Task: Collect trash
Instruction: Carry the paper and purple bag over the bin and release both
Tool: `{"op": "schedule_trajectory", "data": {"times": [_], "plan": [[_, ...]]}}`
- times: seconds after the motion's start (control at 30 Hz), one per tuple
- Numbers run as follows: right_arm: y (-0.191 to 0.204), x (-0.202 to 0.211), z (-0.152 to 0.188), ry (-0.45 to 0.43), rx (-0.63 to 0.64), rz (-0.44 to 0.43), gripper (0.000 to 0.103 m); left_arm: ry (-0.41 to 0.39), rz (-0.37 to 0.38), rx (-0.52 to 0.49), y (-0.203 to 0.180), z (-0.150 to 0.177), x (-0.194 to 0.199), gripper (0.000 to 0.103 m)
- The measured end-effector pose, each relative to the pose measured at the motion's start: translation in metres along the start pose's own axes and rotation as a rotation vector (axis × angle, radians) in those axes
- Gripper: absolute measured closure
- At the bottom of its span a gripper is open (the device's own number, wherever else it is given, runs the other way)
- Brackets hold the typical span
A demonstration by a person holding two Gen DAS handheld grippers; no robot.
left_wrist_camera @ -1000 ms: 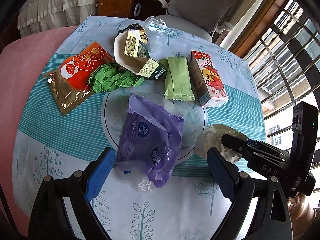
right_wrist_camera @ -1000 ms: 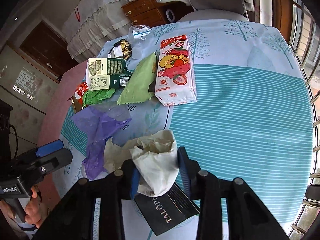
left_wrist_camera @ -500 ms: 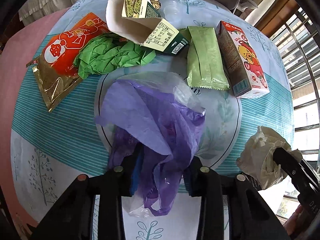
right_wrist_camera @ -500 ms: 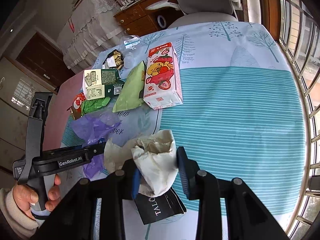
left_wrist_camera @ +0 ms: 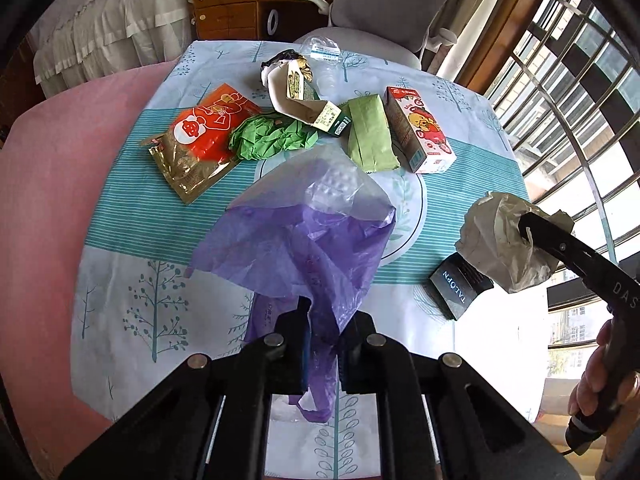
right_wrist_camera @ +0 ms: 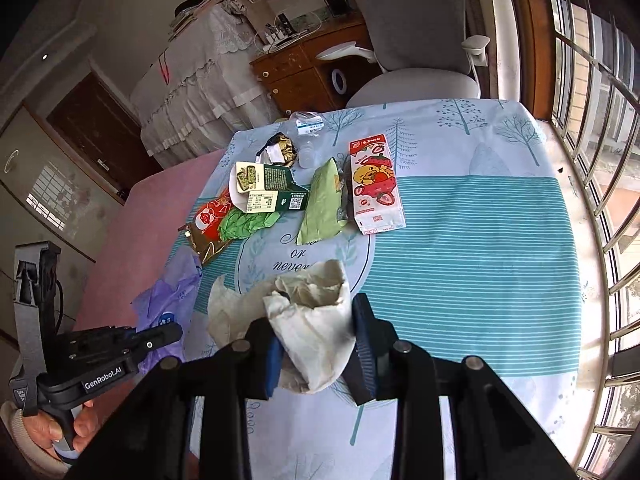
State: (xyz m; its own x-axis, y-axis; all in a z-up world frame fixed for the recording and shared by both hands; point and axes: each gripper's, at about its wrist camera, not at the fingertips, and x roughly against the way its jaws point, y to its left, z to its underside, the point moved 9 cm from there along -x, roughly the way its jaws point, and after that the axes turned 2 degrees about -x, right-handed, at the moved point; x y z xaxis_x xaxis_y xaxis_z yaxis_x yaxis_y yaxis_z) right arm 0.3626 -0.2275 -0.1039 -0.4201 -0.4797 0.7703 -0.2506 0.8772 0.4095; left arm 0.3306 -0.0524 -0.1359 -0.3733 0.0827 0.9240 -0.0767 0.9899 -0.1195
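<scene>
Left gripper (left_wrist_camera: 323,344): my fingers are clamped on the purple plastic bag (left_wrist_camera: 308,248), held above the tablecloth (left_wrist_camera: 140,208).
Right gripper (right_wrist_camera: 318,342): my fingers pinch the crumpled beige paper (right_wrist_camera: 316,312).
Landmark, strawberry carton (right_wrist_camera: 374,184): the green packet (right_wrist_camera: 322,204) lies just beside it.
Beyond the packet: green crumpled paper (left_wrist_camera: 272,136) and red snack bag (left_wrist_camera: 200,136).
</scene>
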Motion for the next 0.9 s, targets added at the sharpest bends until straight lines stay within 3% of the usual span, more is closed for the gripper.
{"op": "schedule_trajectory", "data": {"times": [0.23,0.5,0.67,0.9], "plan": [[0.051,0.033,0.041,-0.051,0.008,0.037,0.071,-0.054,0.056,-0.078,0.026,0.043,0.054,0.096],[0.114,0.058,0.112,-0.120,-0.043,0.099,0.071,-0.090,0.115,-0.190,0.071,0.104,0.103,0.096],[0.146,0.068,0.170,-0.143,-0.109,0.148,0.071,-0.085,0.164,-0.234,0.098,0.148,0.119,0.096],[0.172,0.068,0.253,-0.074,-0.151,0.201,0.071,-0.015,0.208,-0.269,0.114,0.211,0.114,0.096]]}}
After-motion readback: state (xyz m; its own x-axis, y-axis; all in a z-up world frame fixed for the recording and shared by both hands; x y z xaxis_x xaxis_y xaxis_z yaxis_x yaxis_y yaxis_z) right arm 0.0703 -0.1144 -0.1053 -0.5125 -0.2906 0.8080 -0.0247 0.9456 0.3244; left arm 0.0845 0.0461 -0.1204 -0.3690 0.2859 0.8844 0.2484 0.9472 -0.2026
